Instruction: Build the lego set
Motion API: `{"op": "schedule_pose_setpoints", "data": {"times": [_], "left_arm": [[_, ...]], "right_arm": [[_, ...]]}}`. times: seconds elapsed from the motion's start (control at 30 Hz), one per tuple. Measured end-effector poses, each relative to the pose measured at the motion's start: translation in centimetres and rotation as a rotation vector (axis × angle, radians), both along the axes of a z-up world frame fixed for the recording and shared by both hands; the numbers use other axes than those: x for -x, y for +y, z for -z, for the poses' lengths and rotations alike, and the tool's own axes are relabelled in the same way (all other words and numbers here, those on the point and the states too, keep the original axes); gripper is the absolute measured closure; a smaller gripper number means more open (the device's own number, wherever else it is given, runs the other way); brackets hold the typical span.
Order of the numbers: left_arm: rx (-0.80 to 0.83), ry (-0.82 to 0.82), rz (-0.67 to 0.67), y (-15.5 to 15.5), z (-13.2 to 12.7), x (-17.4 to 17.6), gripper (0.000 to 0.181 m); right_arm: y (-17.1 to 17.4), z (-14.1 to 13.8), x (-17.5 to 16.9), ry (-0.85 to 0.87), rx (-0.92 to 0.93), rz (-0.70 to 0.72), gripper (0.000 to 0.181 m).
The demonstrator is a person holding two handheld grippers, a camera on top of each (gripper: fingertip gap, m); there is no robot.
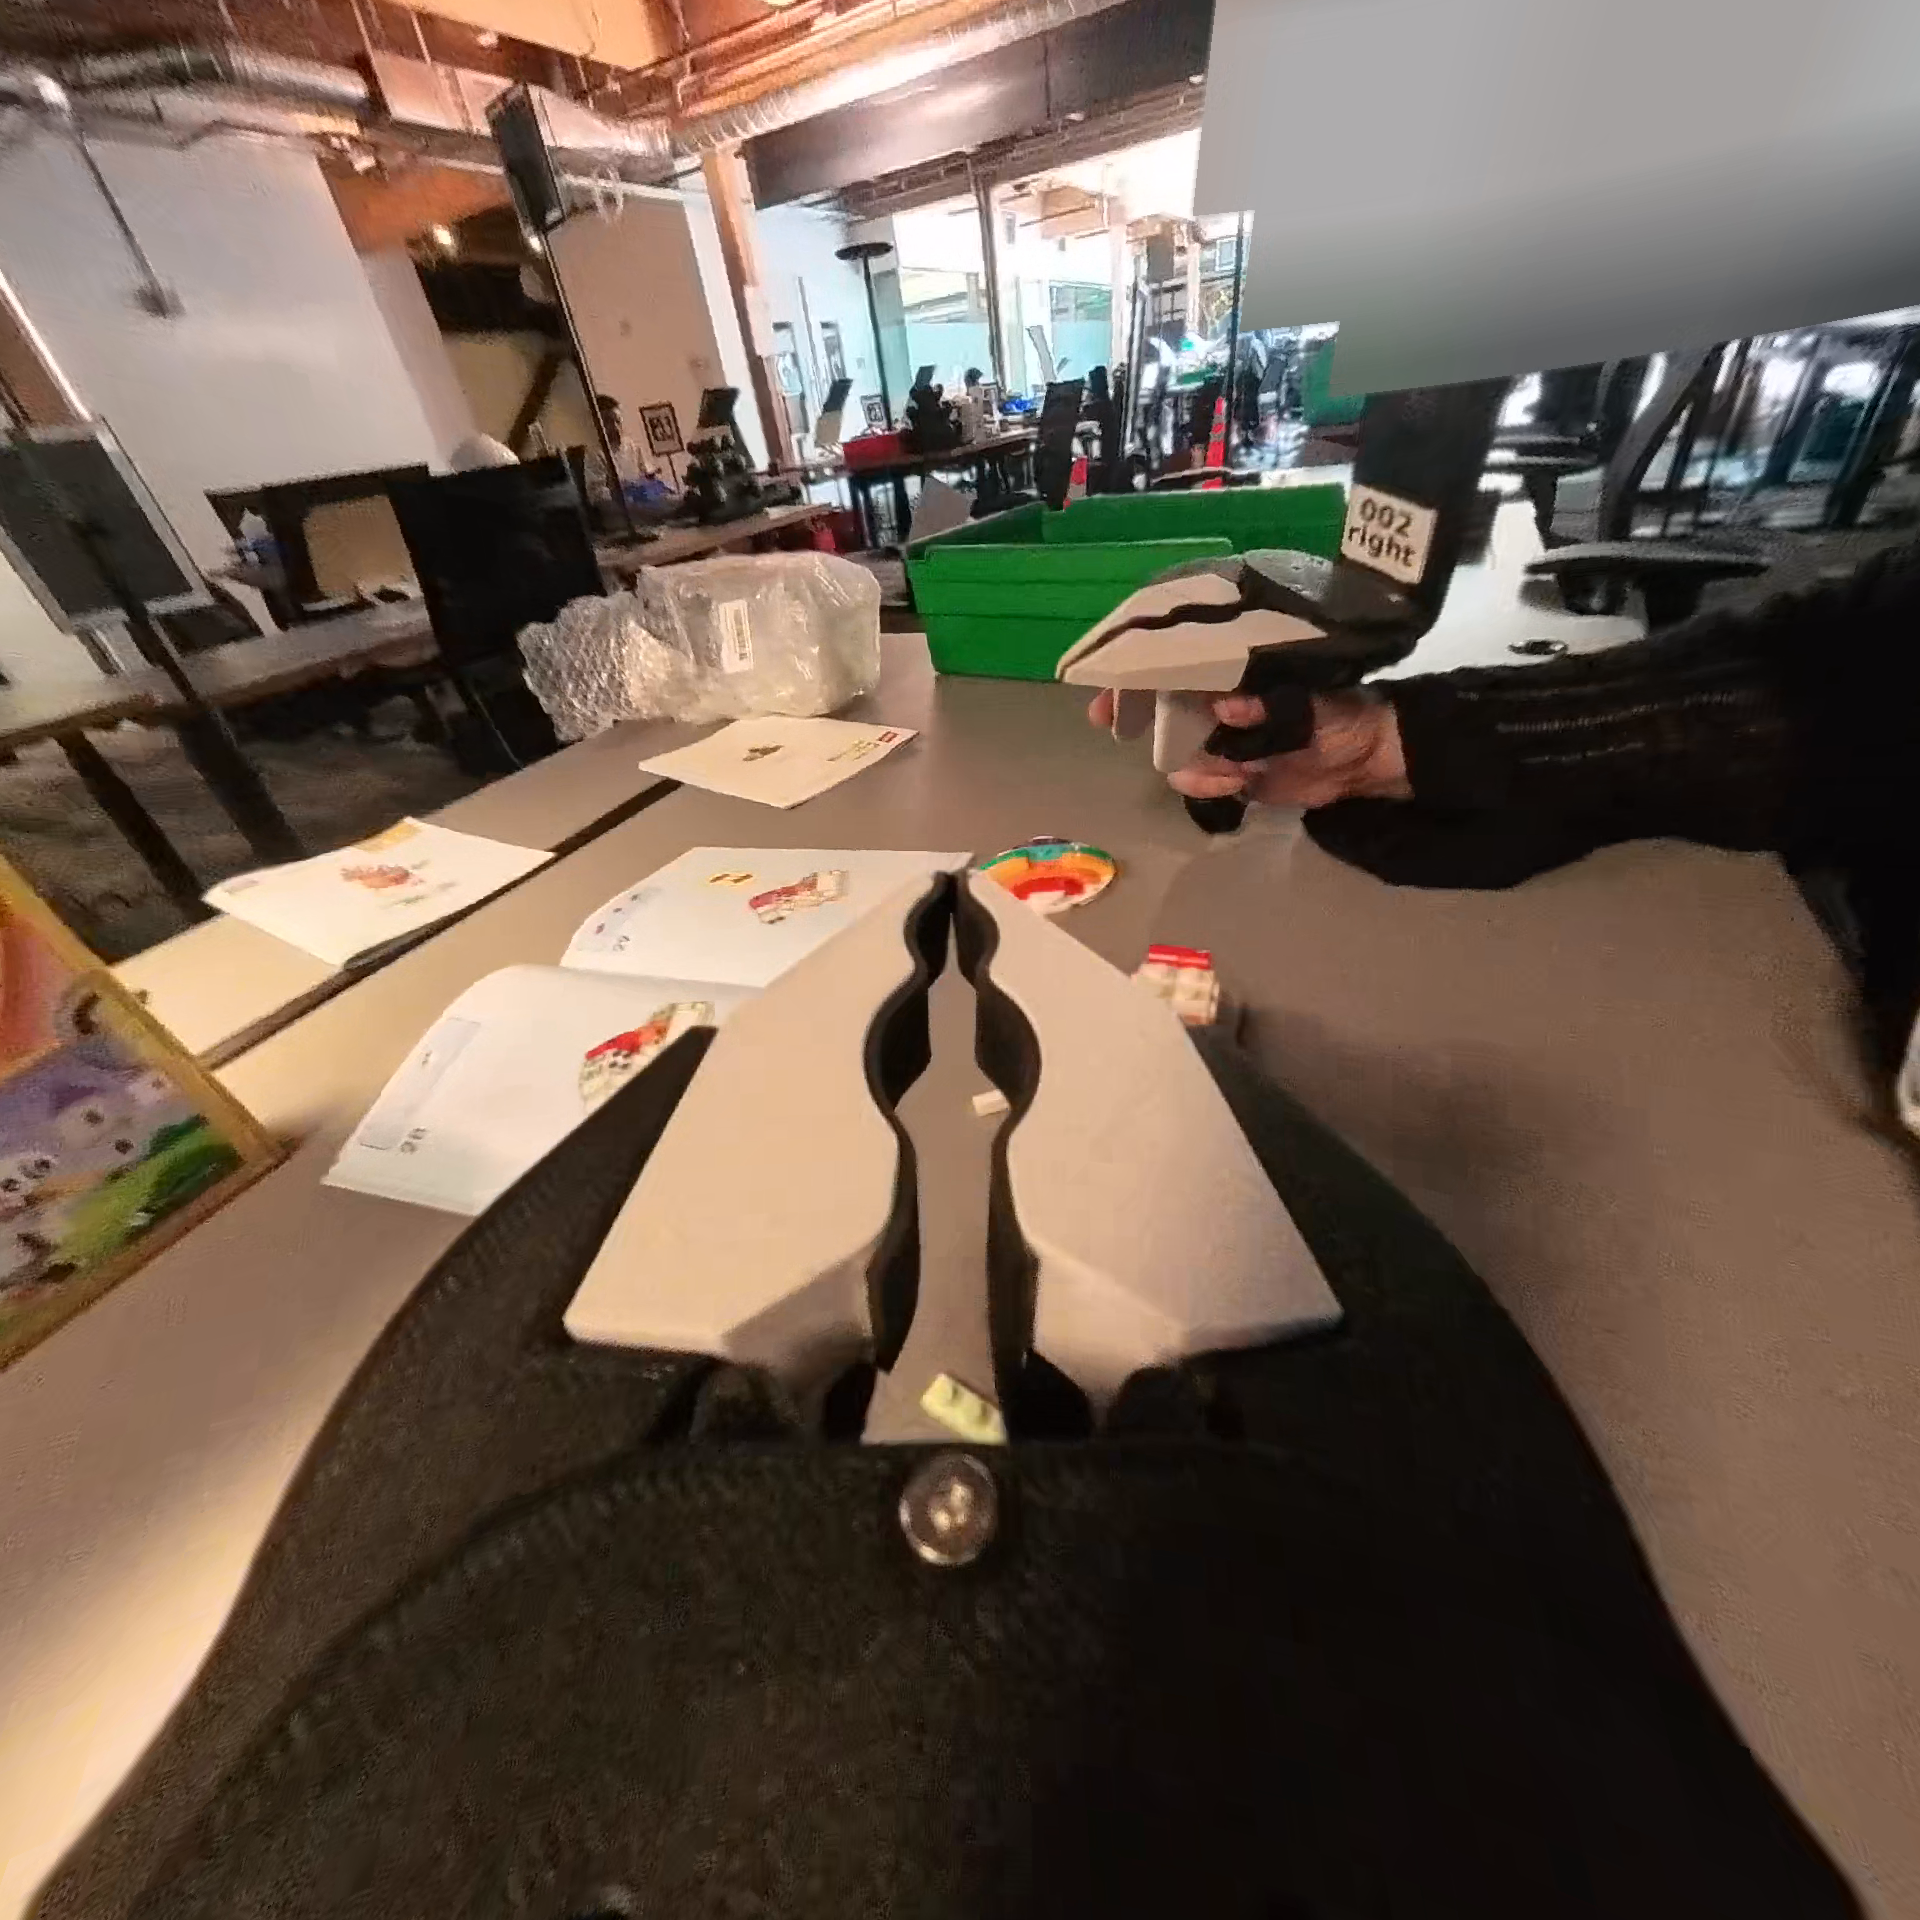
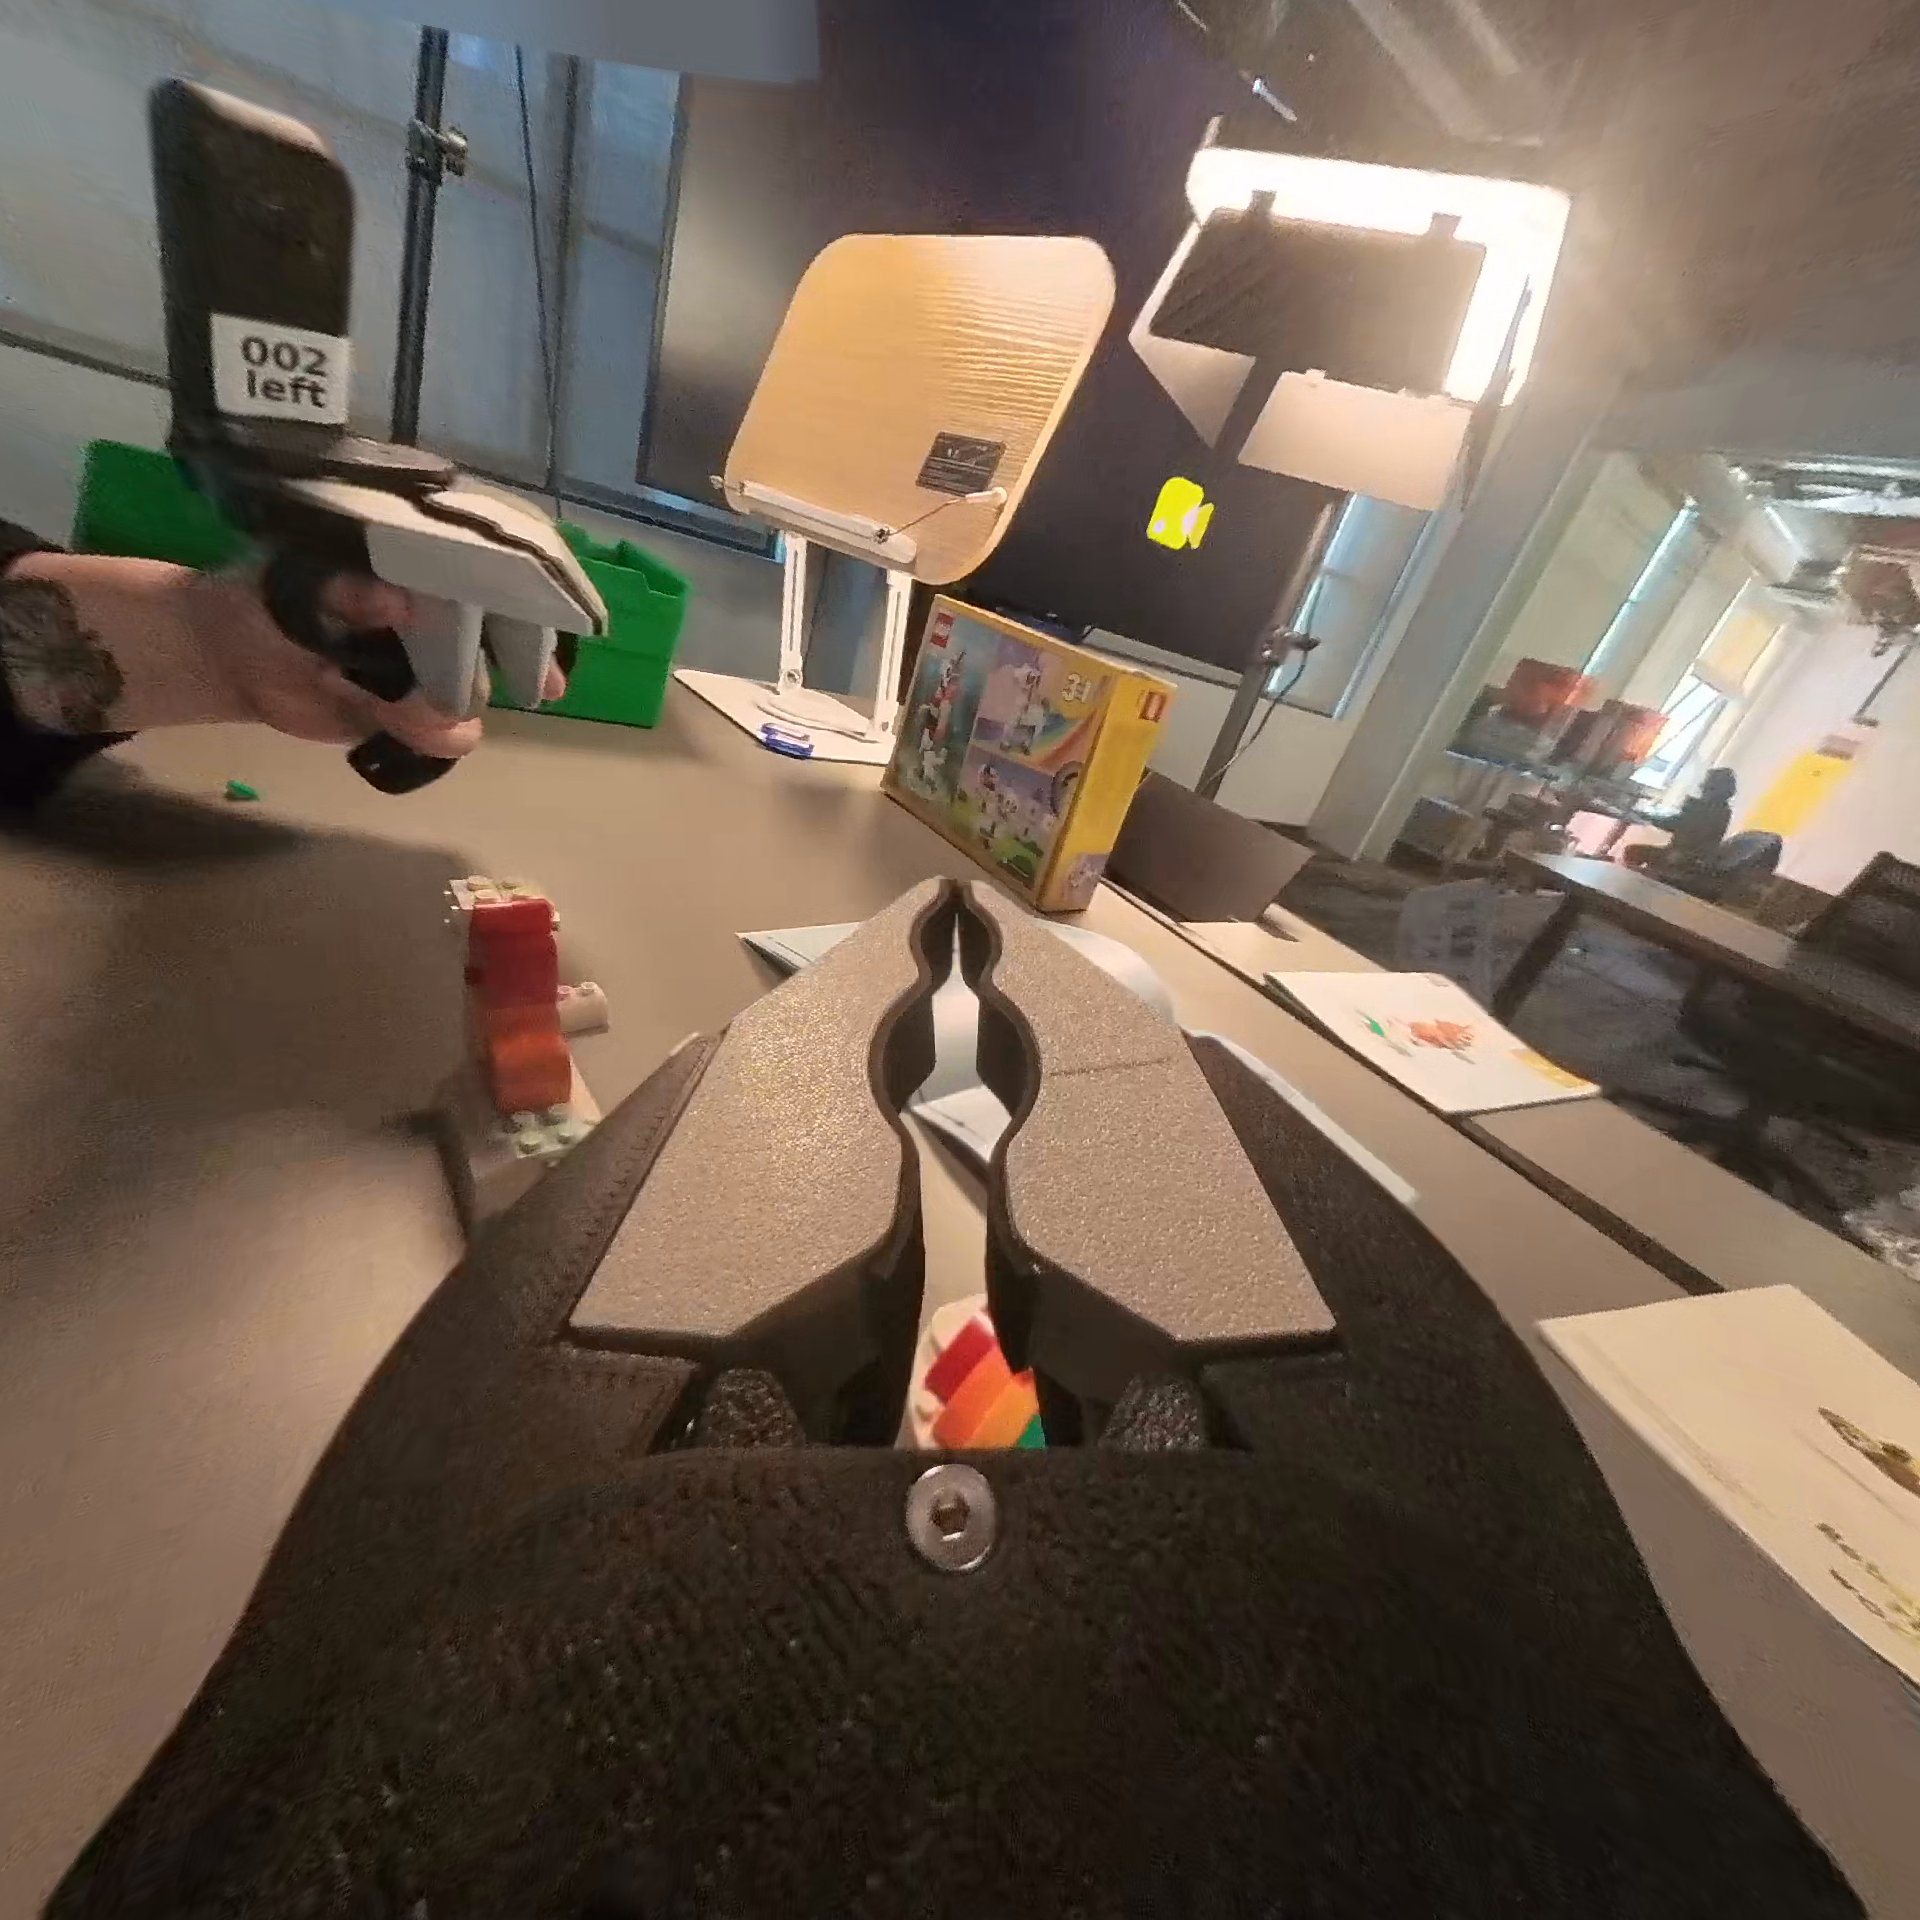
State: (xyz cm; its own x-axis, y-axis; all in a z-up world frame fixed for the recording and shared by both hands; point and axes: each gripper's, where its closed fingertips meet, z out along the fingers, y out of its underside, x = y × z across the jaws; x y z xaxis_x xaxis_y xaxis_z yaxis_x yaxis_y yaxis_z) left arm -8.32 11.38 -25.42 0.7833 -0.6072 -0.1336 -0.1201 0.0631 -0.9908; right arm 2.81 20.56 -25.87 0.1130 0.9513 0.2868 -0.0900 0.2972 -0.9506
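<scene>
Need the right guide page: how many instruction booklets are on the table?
3: an open one beneath the left claw, one to its left across the table seam, and one farther back near the bubble wrap. Others may be hidden.

Open booklet [image 1: 665, 997] lies on the table [image 1: 1455, 1091] — bins [image 1: 1049, 582] behind, box [image 1: 94, 1122] left.

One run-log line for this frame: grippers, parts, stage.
left gripper: shut, empty | right gripper: shut, empty | red-orange lego build: on table, untouched | rainbow piece: on table | stage: between grasps
</scene>
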Motion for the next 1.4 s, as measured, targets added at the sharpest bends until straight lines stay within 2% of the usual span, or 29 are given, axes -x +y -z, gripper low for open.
{"op": "schedule_pose_setpoints", "data": {"times": [0.1, 0.13, 0.27, 0.47, 0.67, 0.77, 0.83, 0.9, 0.97, 1.07, 1.13, 1.3, 1.4], "left_arm": [[-0.101, 0.021, -0.040, -0.3, -0.2, 0.4, 0.180], [-0.129, 0.015, -0.042, -0.5, -0.5, 0.3, 0.174], [-0.249, -0.020, -0.111, -0.9, -2.1, 0.4, 0.168], [-0.407, -0.069, -0.311, -1.7, -5.5, 4.2, 0.169], [-0.374, -0.039, -0.376, -2.1, -7.0, 7.9, 0.170], [-0.337, -0.096, -0.362, -4.1, -9.3, 8.8, 0.167], [-0.243, -0.049, -0.357, -5.6, -9.4, 9.1, 0.166], [-0.038, 0.058, -0.318, -7.0, -6.9, 8.8, 0.162], [0.188, 0.196, -0.267, -8.9, -2.5, 8.4, 0.160], [0.395, 0.390, -0.207, -11.9, 3.9, 8.1, 0.167], [0.493, 0.412, -0.188, -13.2, 6.5, 8.0, 0.169], [0.617, 0.348, -0.174, -14.3, 8.9, 8.6, 0.170], [0.674, 0.364, -0.148, -14.8, 10.2, 8.7, 0.168]], "right_arm": [[-0.1, -0.1, 0.1, 0.027, -0.040, 0.022, 0.180], [-0.1, -0.2, 0.1, 0.038, -0.047, 0.028, 0.179], [1.0, -0.5, -0.4, 0.067, -0.076, 0.097, 0.178], [3.0, -1.3, -1.6, 0.135, -0.026, 0.184, 0.179], [4.2, -1.3, -2.2, 0.157, 0.000, 0.237, 0.179], [4.6, -1.4, -2.6, 0.163, -0.003, 0.264, 0.179], [4.6, -1.4, -2.5, 0.164, -0.005, 0.261, 0.179], [4.5, -1.4, -2.4, 0.157, -0.014, 0.259, 0.179], [4.4, -1.3, -2.2, 0.147, -0.025, 0.254, 0.179], [4.4, -1.1, -1.9, 0.132, -0.033, 0.253, 0.179], [4.5, -1.1, -1.9, 0.131, -0.032, 0.255, 0.179], [4.5, -1.0, -1.9, 0.125, -0.035, 0.258, 0.180], [4.4, -0.9, -1.8, 0.119, -0.038, 0.255, 0.179]]}}
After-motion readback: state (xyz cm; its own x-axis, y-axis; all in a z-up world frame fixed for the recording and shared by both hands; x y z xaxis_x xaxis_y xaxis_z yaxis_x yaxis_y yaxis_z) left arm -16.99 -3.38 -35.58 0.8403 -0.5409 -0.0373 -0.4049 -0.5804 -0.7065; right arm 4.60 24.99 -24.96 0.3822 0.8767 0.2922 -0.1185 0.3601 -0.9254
